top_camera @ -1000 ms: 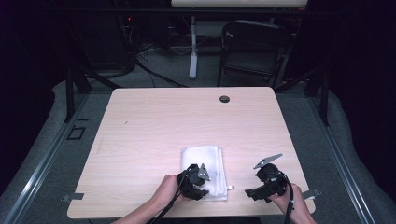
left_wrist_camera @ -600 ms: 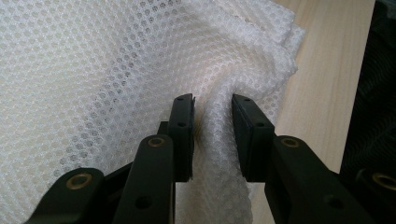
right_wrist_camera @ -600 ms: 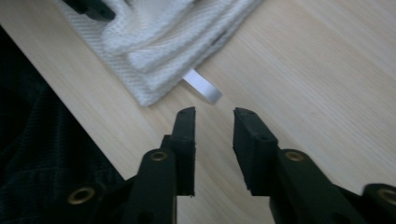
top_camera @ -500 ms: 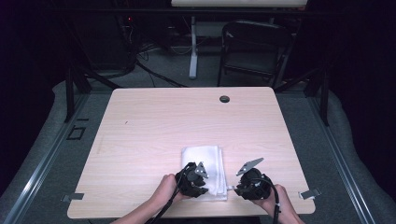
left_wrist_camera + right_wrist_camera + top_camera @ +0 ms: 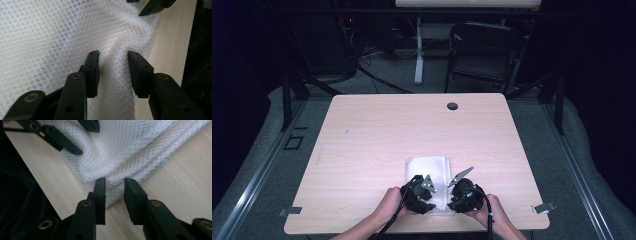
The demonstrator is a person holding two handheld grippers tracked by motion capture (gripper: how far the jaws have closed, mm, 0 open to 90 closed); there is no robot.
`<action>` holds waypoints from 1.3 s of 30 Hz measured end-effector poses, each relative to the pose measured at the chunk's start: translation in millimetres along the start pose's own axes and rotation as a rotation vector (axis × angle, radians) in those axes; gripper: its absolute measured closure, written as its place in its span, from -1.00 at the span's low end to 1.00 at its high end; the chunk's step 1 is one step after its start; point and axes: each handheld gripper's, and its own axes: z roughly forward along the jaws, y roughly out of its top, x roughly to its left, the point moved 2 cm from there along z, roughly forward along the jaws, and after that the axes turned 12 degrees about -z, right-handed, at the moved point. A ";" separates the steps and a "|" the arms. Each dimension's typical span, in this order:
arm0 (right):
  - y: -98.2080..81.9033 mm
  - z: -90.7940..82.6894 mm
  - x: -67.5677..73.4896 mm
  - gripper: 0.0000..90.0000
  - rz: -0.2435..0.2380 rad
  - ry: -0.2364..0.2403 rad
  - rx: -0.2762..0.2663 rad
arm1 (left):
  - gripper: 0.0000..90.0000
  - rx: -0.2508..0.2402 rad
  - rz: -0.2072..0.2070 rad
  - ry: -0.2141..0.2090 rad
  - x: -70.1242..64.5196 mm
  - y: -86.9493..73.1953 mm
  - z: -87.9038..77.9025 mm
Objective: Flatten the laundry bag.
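Observation:
A white mesh cloth (image 5: 428, 170), folded into a pad, lies near the front edge of the wooden table (image 5: 377, 130). My left gripper (image 5: 424, 197) sits on its near left part. In the left gripper view a raised ridge of the cloth (image 5: 113, 75) fills the gap of the left gripper (image 5: 113, 53) and touches both pads, though these jaws have just been opening. My right gripper (image 5: 456, 196) is at the near right corner. The layered corner (image 5: 113, 190) lies loosely between the jaws of the right gripper (image 5: 115, 180), which have also just been opening.
The two grippers are close together, with the table's front edge right behind them. A round cable hole (image 5: 452, 106) is at the far side of the table. A dark folding chair (image 5: 484, 55) and cables stand on the floor beyond it.
My right gripper has slid left along the front edge from the bare wood to the cloth's near right corner. The left gripper has stayed on the cloth.

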 end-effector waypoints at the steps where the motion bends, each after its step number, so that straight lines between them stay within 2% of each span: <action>1: 0.5 1.5 -1.2 0.56 0.014 0.017 -0.013 | 0.28 -0.003 -0.002 -0.003 -1.2 0.2 0.5; 3: 0.5 2.4 -3.7 0.59 0.022 0.028 -0.007 | 0.15 0.006 0.021 0.013 -4.9 1.2 1.1; 4: 0.4 4.5 -4.8 0.67 0.033 0.031 -0.012 | 0.10 0.008 0.038 0.028 -7.3 1.8 1.9; 5: 0.4 4.5 -4.8 0.67 0.033 0.031 -0.012 | 0.10 0.012 0.052 0.044 -9.3 2.3 2.9; 7: 1.0 5.7 -5.2 0.81 0.036 0.038 -0.018 | 0.08 0.013 0.070 0.071 -12.1 2.5 3.8; 9: 1.8 6.8 -5.7 0.95 0.038 0.034 -0.028 | 0.15 0.005 0.085 0.084 -12.7 2.8 4.0; 13: 1.8 7.5 -5.1 0.95 0.049 0.045 -0.035 | 0.50 -0.013 0.093 0.090 -11.5 4.4 4.3; 14: 1.1 6.9 -6.3 0.95 0.034 0.034 -0.025 | 0.59 -0.018 0.091 0.089 -11.1 4.1 4.1; 17: 0.2 5.5 -6.3 0.93 0.030 0.038 -0.015 | 0.73 -0.028 0.080 0.080 -9.1 3.5 2.7; 20: -0.2 4.5 -5.1 0.94 0.035 0.043 -0.021 | 0.74 -0.037 0.064 0.065 -7.1 2.8 1.9; 22: -0.7 3.6 -4.1 0.95 0.016 0.028 -0.009 | 0.75 -0.044 0.052 0.057 -6.6 2.8 1.6; 23: -0.8 5.0 -2.3 0.95 0.034 0.028 -0.029 | 0.75 -0.046 0.046 0.053 -6.2 2.7 1.5; 29: -2.7 2.5 -1.1 0.95 0.020 0.019 -0.020 | 0.76 -0.052 0.022 0.037 -3.9 2.2 0.2; 30: -3.1 0.1 -1.6 0.95 -0.003 0.020 0.003 | 0.77 -0.054 0.019 0.035 -3.6 2.2 0.1; 33: -4.5 0.4 1.1 1.00 -0.013 0.013 0.007 | 0.77 -0.056 0.007 0.028 -2.8 1.9 0.2; 35: -4.2 2.5 2.5 1.00 -0.028 0.006 0.037 | 0.76 -0.055 0.006 0.025 -2.5 2.0 0.2; 39: -3.4 7.1 4.2 1.00 -0.046 -0.021 0.056 | 0.74 -0.063 -0.001 0.015 -1.6 2.6 -2.5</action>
